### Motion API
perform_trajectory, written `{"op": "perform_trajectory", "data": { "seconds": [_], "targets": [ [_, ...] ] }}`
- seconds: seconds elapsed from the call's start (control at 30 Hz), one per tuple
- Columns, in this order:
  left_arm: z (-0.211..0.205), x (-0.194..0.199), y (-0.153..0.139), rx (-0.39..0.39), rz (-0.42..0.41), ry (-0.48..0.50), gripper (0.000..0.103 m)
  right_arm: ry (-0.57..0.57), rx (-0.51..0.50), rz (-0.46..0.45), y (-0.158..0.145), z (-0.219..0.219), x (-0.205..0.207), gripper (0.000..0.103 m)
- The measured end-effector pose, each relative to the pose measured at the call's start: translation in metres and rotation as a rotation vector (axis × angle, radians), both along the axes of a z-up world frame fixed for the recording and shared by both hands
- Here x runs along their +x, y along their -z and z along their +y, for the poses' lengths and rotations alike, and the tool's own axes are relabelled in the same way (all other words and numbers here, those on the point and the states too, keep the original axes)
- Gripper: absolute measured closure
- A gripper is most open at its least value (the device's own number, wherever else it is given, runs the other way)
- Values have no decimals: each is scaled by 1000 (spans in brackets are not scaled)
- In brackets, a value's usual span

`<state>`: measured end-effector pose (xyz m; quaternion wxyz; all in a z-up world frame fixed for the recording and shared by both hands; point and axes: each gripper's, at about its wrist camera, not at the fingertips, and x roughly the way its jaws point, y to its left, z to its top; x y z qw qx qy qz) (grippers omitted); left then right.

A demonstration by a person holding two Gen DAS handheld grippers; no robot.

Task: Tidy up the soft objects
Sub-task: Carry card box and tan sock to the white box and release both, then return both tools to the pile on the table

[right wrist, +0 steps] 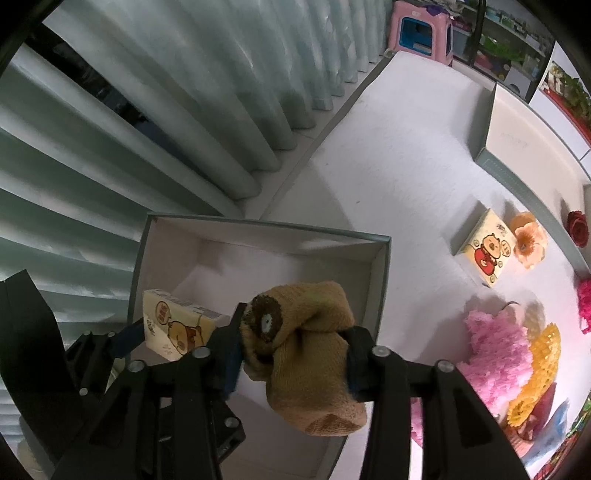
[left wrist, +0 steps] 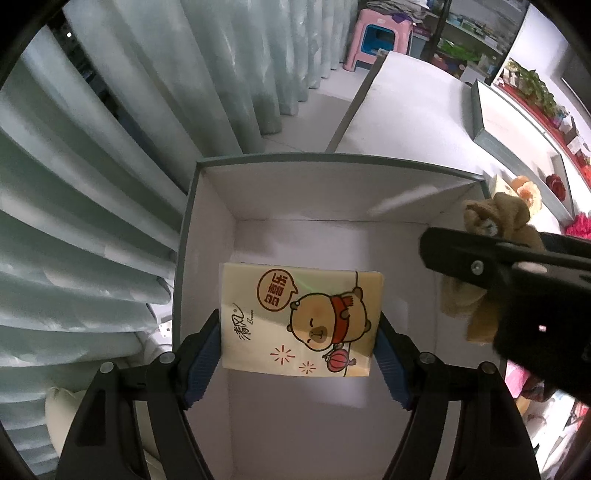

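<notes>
Your left gripper (left wrist: 299,332) clamps the tissue pack (left wrist: 301,319) between its pads over the box (left wrist: 207,221); right gripper (right wrist: 293,354) pinches the brown sock (right wrist: 310,350) beside it.

The tissue pack (left wrist: 301,319) is cream yellow, printed with a tan cartoon bear in a red scarf, a red lantern and a red-brown speech bubble. The box (left wrist: 210,206) is white inside with a grey-green rim. The sock (right wrist: 310,343) is mustard brown with a dark brown fuzzy face patch. The curtain (left wrist: 110,147) is pale blue-grey. The stool (right wrist: 421,31) is pink with a blue panel. On the white table (right wrist: 399,155) lie a second cream pack (right wrist: 485,253), an orange flower (right wrist: 528,240), a dark red rose (right wrist: 577,228) and pink fluffy cloth (right wrist: 495,354).
</notes>
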<state>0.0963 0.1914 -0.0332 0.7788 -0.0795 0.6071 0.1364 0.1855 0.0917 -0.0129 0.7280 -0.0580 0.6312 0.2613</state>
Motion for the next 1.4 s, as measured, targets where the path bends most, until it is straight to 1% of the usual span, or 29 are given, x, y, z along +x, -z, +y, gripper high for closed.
{"op": "perform_trajectory", "data": {
  "seconds": [0.03, 0.07, 0.1, 0.13, 0.27, 0.3, 0.33, 0.37, 0.43, 0.53, 0.57, 0.63, 0.73, 0.83, 0.87, 0.97, 1.0, 1.1, 1.2, 1.33, 1.4],
  "targets": [
    [1, 0, -1, -5, -6, -4, 15, 2, 1, -5, -1, -1, 0, 35],
    [3, -2, -4, -10, -15, -17, 8, 5, -3, -10, -2, -1, 0, 31],
    [4, -3, -6, -13, -21, -25, 4, 5, -2, -14, -3, -3, 0, 23],
    [4, -3, -8, -15, -24, -30, 3, 5, 6, -14, -4, -4, 1, 20],
    [4, -7, -17, -32, -42, -20, 3, 10, 19, -4, -11, -10, -1, 16],
    [3, -9, -21, -38, -50, -16, 3, 15, 29, -3, -14, -13, -1, 12],
    [3, -12, -26, -48, -68, -16, 2, 20, 43, 0, -17, -17, -2, 2],
    [3, -15, -31, -59, -88, -18, 1, 28, 45, -2, -19, -20, -4, 0],
    [4, -23, -46, -75, -151, -19, 1, 52, 81, 8, -26, -31, -7, 0],
    [2, -35, -69, -70, -256, -11, 1, 91, 114, 12, -37, -51, -16, 0],
    [0, -35, -73, -63, -267, -7, 1, 97, 113, 6, -39, -55, -18, 0],
    [-7, -36, -77, -49, -242, 16, 1, 111, 100, -11, -45, -69, -26, 0],
    [-20, -39, -73, -78, -174, 46, 1, 127, 84, -19, -50, -91, -45, 0],
    [-40, -49, -66, -91, -110, 81, 1, 149, 50, -1, -51, -114, -65, 0],
    [-46, -52, -64, -97, -92, 94, 1, 162, 37, 18, -48, -126, -75, 0],
    [-73, -62, -56, -111, -32, 163, 1, 196, 3, 44, -39, -152, -94, 0],
    [-80, -65, -54, -110, -20, 179, 1, 223, -18, 51, -35, -166, -103, 0],
    [-106, -69, -52, -116, 18, 253, 1, 288, -30, 82, -28, -197, -119, 0],
    [-133, -67, -55, -116, 27, 327, 1, 370, -48, 109, -20, -238, -135, 0],
    [-170, -57, -58, -109, 43, 402, 1, 508, -80, 152, -6, -298, -159, 0],
    [-187, -49, -57, -130, 46, 428, 1, 590, -84, 179, 0, -326, -171, 0]
  ]
}}
